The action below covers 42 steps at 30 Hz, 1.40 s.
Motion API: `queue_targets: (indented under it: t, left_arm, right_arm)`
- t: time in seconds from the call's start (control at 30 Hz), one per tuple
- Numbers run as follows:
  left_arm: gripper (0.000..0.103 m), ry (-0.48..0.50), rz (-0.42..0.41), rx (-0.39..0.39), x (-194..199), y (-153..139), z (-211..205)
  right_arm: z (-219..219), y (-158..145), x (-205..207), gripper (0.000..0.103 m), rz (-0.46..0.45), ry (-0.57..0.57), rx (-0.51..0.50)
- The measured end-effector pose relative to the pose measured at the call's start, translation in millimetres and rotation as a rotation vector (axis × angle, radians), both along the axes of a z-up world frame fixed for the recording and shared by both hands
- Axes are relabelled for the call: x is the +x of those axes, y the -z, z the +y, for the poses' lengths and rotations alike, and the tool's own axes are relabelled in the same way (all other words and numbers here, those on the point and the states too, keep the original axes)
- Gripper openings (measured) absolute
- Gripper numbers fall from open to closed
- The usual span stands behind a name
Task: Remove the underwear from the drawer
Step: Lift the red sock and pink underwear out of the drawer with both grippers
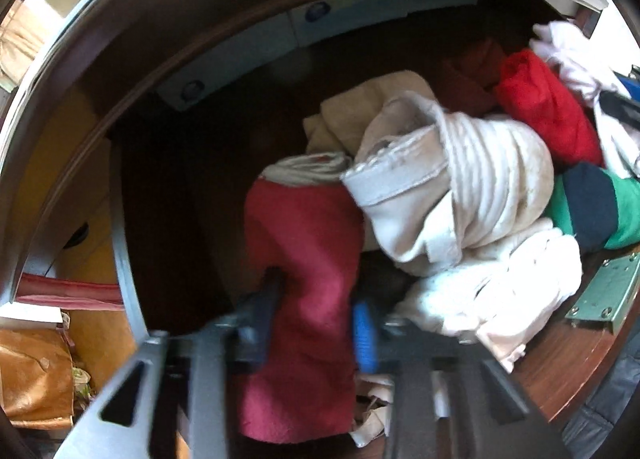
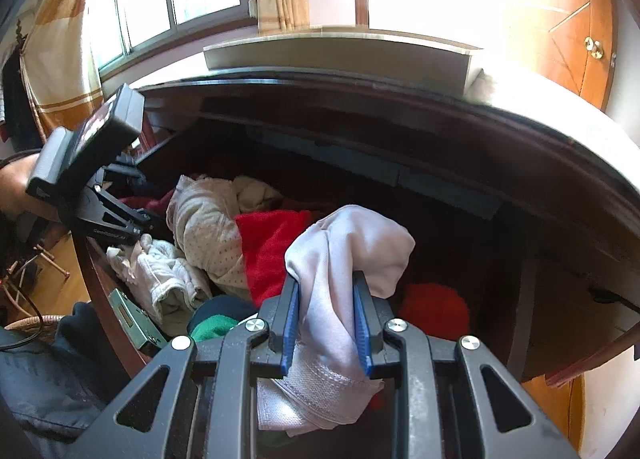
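Clamping pale underwear (image 2: 344, 259), right tongs (image 2: 326, 311) hold it bunched between blue pads (image 2: 290, 323), raised over open drawer (image 2: 520, 299). Left tongs (image 1: 316, 323) pinched on pink cloth (image 1: 304, 243), which hangs over drawer's front. Behind: heap of white, cream, red garments (image 1: 460, 179), green-navy piece (image 1: 596, 211) at right. Left tongs (image 2: 132, 219) visible at drawer's left end.
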<state>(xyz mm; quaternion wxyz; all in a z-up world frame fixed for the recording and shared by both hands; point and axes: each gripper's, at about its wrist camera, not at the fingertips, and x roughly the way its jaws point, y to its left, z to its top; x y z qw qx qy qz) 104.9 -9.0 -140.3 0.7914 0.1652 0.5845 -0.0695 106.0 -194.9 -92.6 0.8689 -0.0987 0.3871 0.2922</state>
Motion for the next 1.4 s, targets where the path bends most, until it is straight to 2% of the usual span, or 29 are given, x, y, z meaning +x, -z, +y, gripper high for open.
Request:
queue_targets:
  t: [0.07, 0.17, 0.67, 0.97, 1.4]
  left_arm:
    - [0.02, -0.016, -0.026, -0.037, -3.3, -4.2, 5.6]
    - [0.018, -0.031, -0.068, -0.074, -11.8, -8.0, 16.3]
    - [0.015, -0.127, -0.271, -0.183, -61.5, -26.7, 41.4]
    - [0.015, -0.14, -0.406, -0.276, -88.8, -60.7, 47.1]
    - [0.015, -0.127, -0.499, -0.337, -88.9, -70.4, 27.6]
  right_arm:
    - [-3.0, -0.9, -0.9, 0.027, -0.007, 0.01, 0.014]
    - [-4.6, -2.6, -1.0, 0.027, -0.018, 0.015, 0.026]
    - [-9.8, -12.5, -16.8, 0.027, -0.139, 0.028, 0.047]
    - [-14.4, -15.3, -24.4, 0.027, -0.178, 0.034, 0.083]
    - [-19.5, -16.4, -34.4, 0.027, -0.225, 0.038, 0.131]
